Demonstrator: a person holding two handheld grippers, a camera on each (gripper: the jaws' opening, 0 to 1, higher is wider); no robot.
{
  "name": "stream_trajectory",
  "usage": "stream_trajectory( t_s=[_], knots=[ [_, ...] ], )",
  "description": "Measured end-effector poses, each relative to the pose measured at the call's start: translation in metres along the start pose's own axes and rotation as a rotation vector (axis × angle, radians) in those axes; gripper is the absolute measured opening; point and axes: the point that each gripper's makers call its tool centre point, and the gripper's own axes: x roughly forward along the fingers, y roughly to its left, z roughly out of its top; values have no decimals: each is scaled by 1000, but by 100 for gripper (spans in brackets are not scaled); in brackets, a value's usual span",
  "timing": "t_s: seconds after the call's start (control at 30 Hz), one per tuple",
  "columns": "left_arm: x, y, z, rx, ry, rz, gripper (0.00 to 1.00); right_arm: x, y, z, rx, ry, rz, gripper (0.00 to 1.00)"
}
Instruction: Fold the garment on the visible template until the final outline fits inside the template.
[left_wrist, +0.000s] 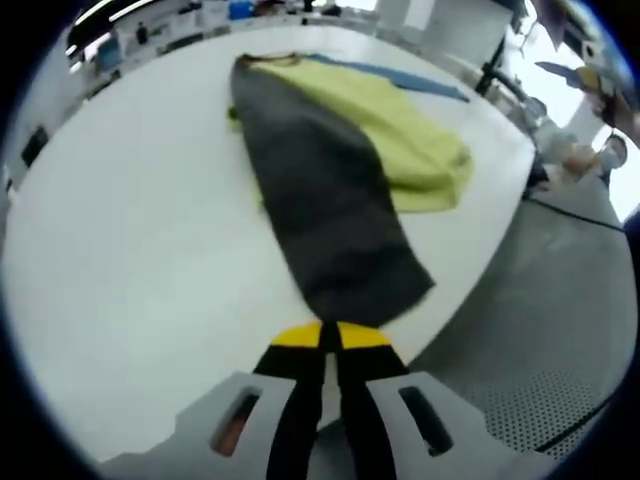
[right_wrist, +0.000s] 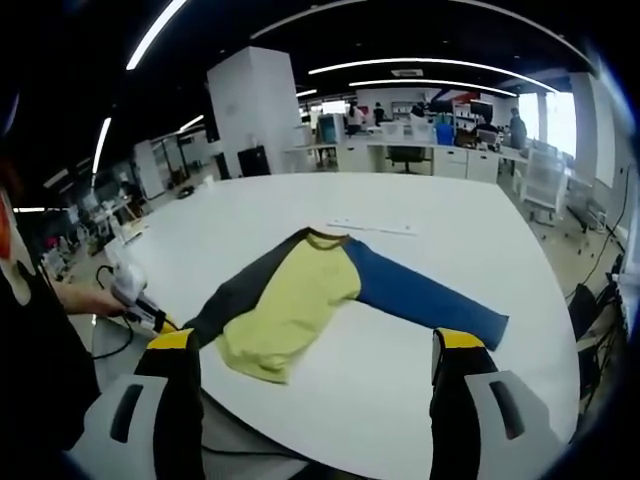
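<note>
A long-sleeved shirt lies flat on the white table (right_wrist: 300, 200). It has a yellow body (right_wrist: 290, 300), a dark grey sleeve (right_wrist: 240, 285) and a blue sleeve (right_wrist: 420, 295). In the left gripper view the grey sleeve (left_wrist: 320, 190) runs from the collar down to my left gripper (left_wrist: 325, 335), which is shut at its cuff near the table edge. The yellow body (left_wrist: 400, 130) and blue sleeve (left_wrist: 420, 82) lie beyond it. My right gripper (right_wrist: 318, 345) stands wide open above the near table edge, holding nothing. A hand holds the left gripper (right_wrist: 150, 312) at the cuff.
A faint pale strip (right_wrist: 372, 227) marks the table beyond the collar. Grey floor (left_wrist: 540, 330) drops away past the table edge on the right of the left gripper view. A person in black (right_wrist: 40, 360) stands at the left. Desks and chairs (right_wrist: 430, 140) fill the back.
</note>
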Motion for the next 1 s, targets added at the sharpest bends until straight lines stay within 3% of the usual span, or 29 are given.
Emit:
stream_trajectory(
  t_s=[0.17,0.47,0.83,1.0],
  knots=[
    [-1,2,0,-56,7,3,0,-1,-1,0,-1,0,-3,95],
    [-18,14,9,-67,-8,23,0,-4,-3,0,-4,-5,-16,96],
    [-44,46,17,-117,-45,70,0,-6,-1,0,1,-19,-19,97],
    [-61,72,21,-151,-66,124,0,-8,-1,0,1,-23,-21,97]
  ],
)
